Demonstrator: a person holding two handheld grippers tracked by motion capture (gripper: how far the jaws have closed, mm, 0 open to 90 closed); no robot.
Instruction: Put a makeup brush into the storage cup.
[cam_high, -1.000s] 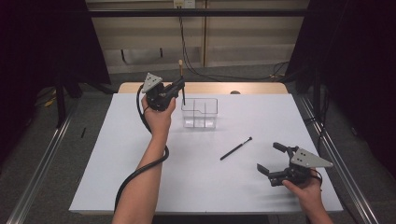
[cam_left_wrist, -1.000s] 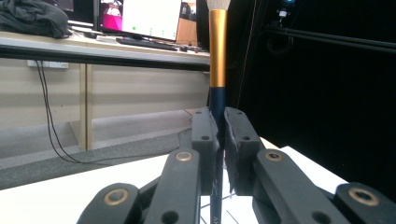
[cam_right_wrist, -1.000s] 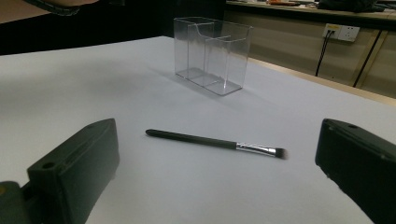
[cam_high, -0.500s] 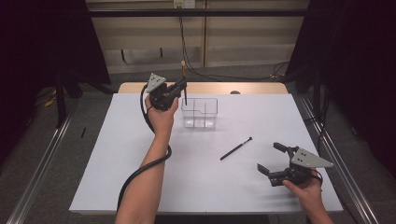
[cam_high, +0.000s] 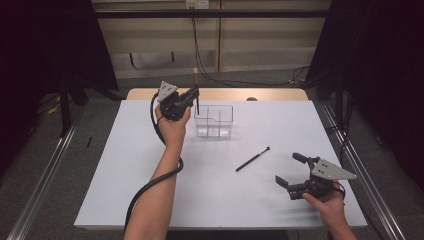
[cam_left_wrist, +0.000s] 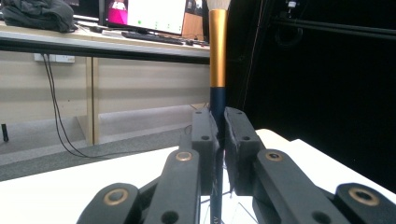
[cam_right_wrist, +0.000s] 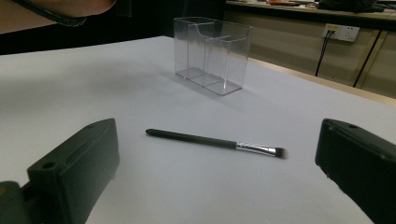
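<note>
My left gripper (cam_high: 194, 98) is raised at the far middle of the white table (cam_high: 120, 175), shut on a make-up brush (cam_high: 196, 82). The brush stands upright, with a dark blue handle and a gold ferrule (cam_left_wrist: 217, 51), pinched between the jaws of that gripper (cam_left_wrist: 219, 128). Its lower end hangs at the left end of a clear plastic compartment box (cam_high: 215, 121). A thin black brush (cam_high: 252, 159) lies flat on the table right of centre. My right gripper (cam_high: 290, 169) stays open near the front right, and the black brush (cam_right_wrist: 210, 140) lies ahead of its spread jaws, untouched.
The clear box (cam_right_wrist: 211, 53) has several empty compartments. A wooden strip (cam_high: 270, 94) runs along the table's far edge. Metal rails (cam_high: 45, 175) flank the table on the floor. A cable (cam_high: 150, 187) trails from the left gripper along the forearm.
The left gripper with the brush has shifted slightly right and down toward the clear box. The right gripper and the black brush have not moved.
</note>
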